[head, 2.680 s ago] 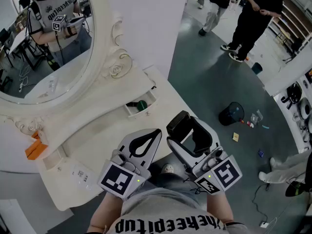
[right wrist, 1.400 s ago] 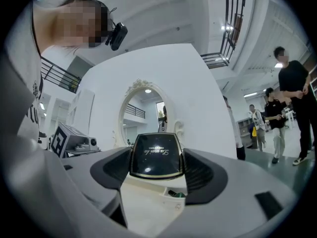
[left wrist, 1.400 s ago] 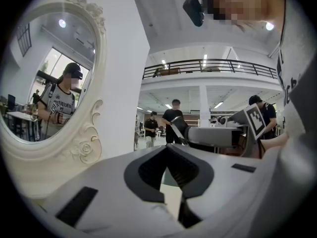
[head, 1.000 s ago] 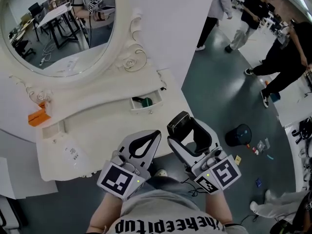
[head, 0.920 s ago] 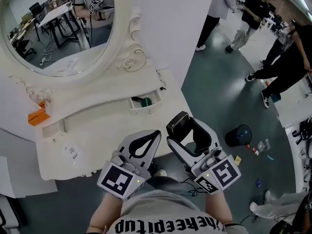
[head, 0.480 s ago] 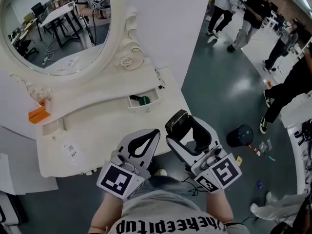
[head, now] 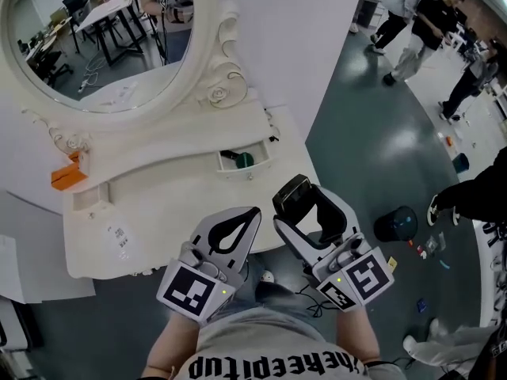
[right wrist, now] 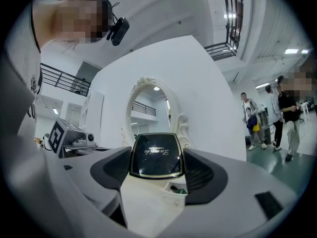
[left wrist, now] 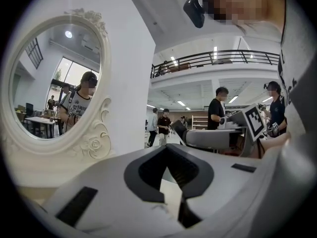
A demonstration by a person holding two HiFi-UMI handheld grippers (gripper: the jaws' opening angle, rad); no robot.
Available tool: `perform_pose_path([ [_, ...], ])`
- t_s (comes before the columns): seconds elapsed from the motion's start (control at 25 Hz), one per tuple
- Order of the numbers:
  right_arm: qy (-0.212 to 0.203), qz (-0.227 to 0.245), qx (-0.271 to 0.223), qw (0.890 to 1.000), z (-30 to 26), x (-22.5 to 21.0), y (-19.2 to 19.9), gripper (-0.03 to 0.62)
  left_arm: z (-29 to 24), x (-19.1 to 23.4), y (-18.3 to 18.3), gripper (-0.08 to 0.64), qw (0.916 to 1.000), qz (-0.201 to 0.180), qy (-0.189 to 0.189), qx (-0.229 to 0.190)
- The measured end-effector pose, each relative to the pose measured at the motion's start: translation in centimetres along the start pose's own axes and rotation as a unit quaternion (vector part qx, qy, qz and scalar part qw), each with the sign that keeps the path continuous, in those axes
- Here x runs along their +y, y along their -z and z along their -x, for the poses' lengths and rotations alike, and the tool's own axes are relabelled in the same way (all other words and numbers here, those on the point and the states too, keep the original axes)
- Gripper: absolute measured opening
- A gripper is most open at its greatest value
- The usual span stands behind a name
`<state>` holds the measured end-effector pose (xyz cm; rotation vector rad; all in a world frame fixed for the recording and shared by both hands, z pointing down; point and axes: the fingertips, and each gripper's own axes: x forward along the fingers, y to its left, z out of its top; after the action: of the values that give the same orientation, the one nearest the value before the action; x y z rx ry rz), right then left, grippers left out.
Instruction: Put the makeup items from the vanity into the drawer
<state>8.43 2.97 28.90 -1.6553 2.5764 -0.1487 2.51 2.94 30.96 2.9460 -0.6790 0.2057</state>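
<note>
Mostly done, by the look of it. Far left of the left claw (head: 250, 215), an orange thing (head: 66, 177) sits on the vanity's back ledge; I can't tell what it is. Nearer, ahead-left of that claw, a small printed slip (head: 119, 234) lies flat on the worktop (head: 178, 204) and doesn't read as makeup. The rest of the worktop ahead of both claws looks bare of items.

The left claw has its jaws tip to tip with nothing in the hollow between them, and it's held short of the worktop's near edge. Ahead, between the two claws and well apart from both, the drawer (head: 246, 173) stands open. A dark item (head: 229, 155) and a green item (head: 246, 160) lie inside.

The right claw (right wrist: 156, 169) has its jaws clamped on a black compact (right wrist: 154, 160), upright, with gilt print on the lid, not yet over the worktop. In the right gripper view the open drawer shows just below the compact, so it's roughly lined up.

Left to do, my read: carry the compact forward, drop it in the drawer, maybe shut it.
</note>
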Motion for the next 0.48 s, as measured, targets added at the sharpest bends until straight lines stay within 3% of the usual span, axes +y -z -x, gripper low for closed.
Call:
perform_pose_path([
  [0.48,-0.007,0.007,0.02,1.0,-3.3,-2.1,1.0,0.35,-1.4,2.8,0.3,0.021,0.9998,0.009,-0.015,0.008],
])
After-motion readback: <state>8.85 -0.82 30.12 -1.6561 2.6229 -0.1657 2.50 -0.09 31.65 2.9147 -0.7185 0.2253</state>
